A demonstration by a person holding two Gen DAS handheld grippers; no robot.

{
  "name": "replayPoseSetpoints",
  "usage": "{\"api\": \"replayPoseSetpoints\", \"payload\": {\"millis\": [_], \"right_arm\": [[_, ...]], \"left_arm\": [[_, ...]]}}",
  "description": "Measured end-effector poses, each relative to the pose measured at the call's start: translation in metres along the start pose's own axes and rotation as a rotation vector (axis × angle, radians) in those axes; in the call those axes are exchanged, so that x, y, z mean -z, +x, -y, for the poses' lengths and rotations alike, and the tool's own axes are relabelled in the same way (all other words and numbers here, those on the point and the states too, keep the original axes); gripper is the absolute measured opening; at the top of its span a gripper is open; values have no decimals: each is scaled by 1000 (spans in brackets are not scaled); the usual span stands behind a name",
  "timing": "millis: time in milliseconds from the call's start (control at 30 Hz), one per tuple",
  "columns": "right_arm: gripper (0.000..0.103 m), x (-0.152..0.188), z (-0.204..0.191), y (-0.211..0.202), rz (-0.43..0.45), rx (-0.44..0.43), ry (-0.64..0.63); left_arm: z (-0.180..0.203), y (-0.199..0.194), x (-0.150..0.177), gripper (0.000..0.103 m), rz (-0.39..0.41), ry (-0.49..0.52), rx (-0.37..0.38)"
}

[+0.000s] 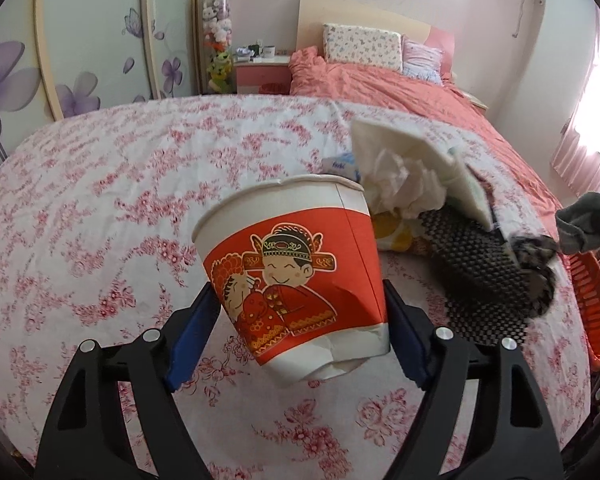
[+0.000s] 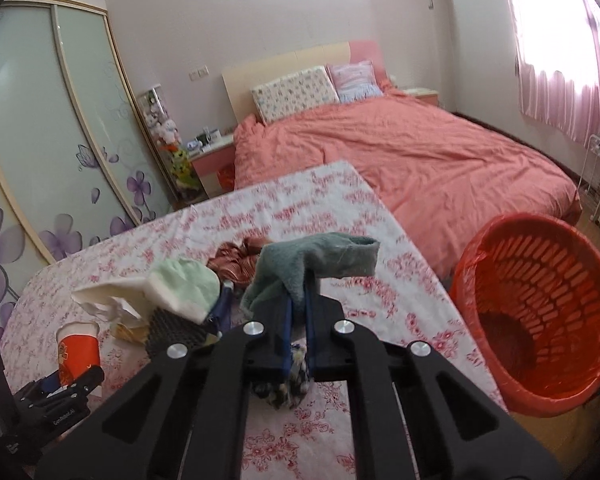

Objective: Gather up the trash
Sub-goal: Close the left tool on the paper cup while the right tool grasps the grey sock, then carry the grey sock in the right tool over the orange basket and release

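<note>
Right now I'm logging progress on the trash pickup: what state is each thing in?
Cup: gripped by left gripper, tilted, dented.
Sock: pinched in shut right gripper, lifted.
Bin: upright, lined, almost empty.
Tissue: crumpled on table.

The left gripper points down at a slant over the worktop, its two black fingers spread wide, and the blue pads press against both sides of a paper cup that tilts a little between them, lifted clear of the cloth. The right gripper also slants downward, with its jaws drawn tight together. A grey-green cloth is pinched between its blue pads and drapes over the fingertips.
</note>
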State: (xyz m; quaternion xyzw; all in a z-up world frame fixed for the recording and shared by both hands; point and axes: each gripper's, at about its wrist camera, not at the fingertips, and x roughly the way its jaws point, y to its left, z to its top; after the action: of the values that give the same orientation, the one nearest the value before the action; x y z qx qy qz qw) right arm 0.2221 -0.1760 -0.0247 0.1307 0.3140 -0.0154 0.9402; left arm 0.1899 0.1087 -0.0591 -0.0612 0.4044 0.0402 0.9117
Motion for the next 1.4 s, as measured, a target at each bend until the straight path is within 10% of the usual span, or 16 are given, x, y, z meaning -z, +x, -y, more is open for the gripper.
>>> {"api": "replayPoseSetpoints", "payload": {"millis": [633,1400], "right_arm": [[7,5,41,-87,169,118,-31],[7,5,184,-120,251,330,155]], "left_arm": [[72,-62,-10,78,108,146,103],[264,-45,3,78,80,445,419]]}}
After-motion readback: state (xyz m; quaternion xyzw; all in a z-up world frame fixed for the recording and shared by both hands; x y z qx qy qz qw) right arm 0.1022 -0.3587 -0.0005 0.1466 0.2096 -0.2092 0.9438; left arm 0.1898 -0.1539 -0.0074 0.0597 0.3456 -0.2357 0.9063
